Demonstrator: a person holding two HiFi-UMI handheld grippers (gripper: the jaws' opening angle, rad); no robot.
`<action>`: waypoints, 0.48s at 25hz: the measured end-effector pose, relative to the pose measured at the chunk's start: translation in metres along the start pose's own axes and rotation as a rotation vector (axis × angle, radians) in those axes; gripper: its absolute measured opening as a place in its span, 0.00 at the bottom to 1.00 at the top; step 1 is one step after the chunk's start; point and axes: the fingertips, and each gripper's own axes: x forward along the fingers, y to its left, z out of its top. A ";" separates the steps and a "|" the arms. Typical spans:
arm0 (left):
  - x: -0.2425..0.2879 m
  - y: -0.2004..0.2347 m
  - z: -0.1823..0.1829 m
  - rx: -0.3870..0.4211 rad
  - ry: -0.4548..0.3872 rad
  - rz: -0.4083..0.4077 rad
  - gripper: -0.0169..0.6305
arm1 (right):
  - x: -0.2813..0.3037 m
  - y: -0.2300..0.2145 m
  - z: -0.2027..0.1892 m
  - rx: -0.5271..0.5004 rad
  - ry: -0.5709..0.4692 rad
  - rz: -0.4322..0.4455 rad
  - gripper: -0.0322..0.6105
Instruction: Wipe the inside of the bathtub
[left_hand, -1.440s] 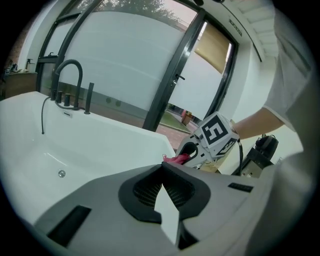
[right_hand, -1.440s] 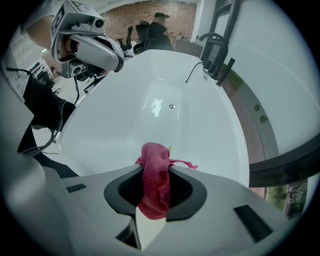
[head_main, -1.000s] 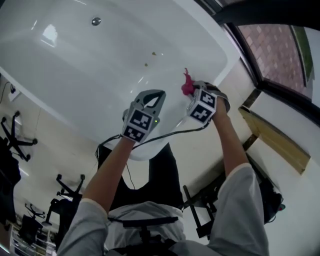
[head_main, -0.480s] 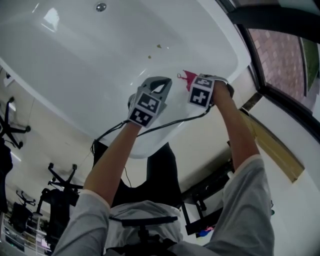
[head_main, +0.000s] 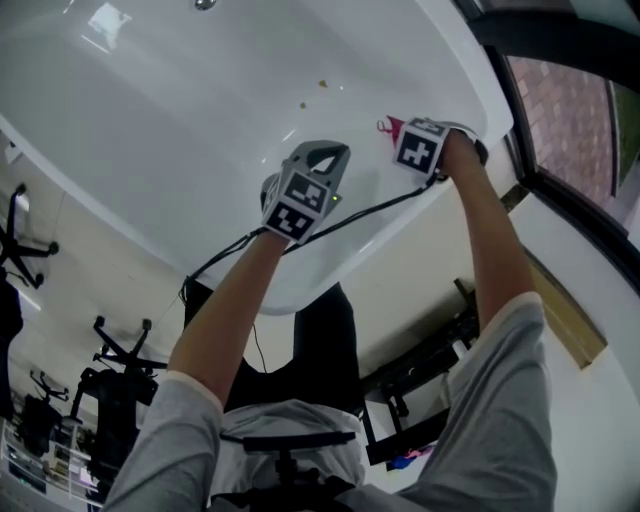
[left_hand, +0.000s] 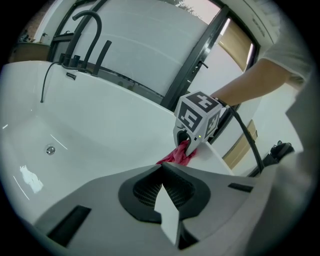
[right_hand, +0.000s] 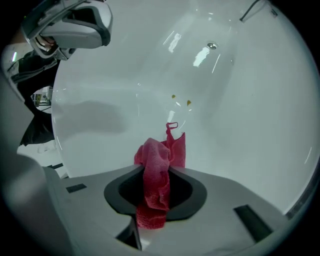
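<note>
The white bathtub (head_main: 180, 130) fills the upper head view. My right gripper (head_main: 402, 140) is shut on a red cloth (head_main: 385, 127) and holds it against the tub's inner wall near the right rim. In the right gripper view the red cloth (right_hand: 156, 172) bunches between the jaws and hangs over the white tub floor (right_hand: 235, 115). My left gripper (head_main: 322, 155) hovers over the tub beside it, shut with nothing in it. The left gripper view shows its jaws meeting (left_hand: 161, 170), with the right gripper's marker cube (left_hand: 197, 117) and the cloth (left_hand: 177, 155) just ahead.
Two small brown specks (right_hand: 174, 96) (right_hand: 189, 103) lie on the tub floor, and the drain (right_hand: 212, 46) is farther off. A black tap (left_hand: 85, 30) stands on the far rim. A dark window frame (head_main: 560, 170) runs to the right, and office chairs (head_main: 115, 370) stand behind me.
Both grippers have moved up and to the right in the head view, towards the tub's right rim. The red cloth has gone with the right gripper.
</note>
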 end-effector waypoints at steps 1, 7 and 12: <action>0.001 0.002 0.000 -0.001 0.000 0.001 0.03 | 0.002 0.000 0.000 0.011 -0.001 0.008 0.19; 0.007 0.014 -0.009 0.000 0.023 0.009 0.03 | -0.008 0.037 0.032 -0.025 -0.127 0.043 0.19; 0.011 0.029 -0.011 0.000 0.031 0.024 0.03 | -0.013 0.093 0.063 -0.189 -0.130 0.106 0.19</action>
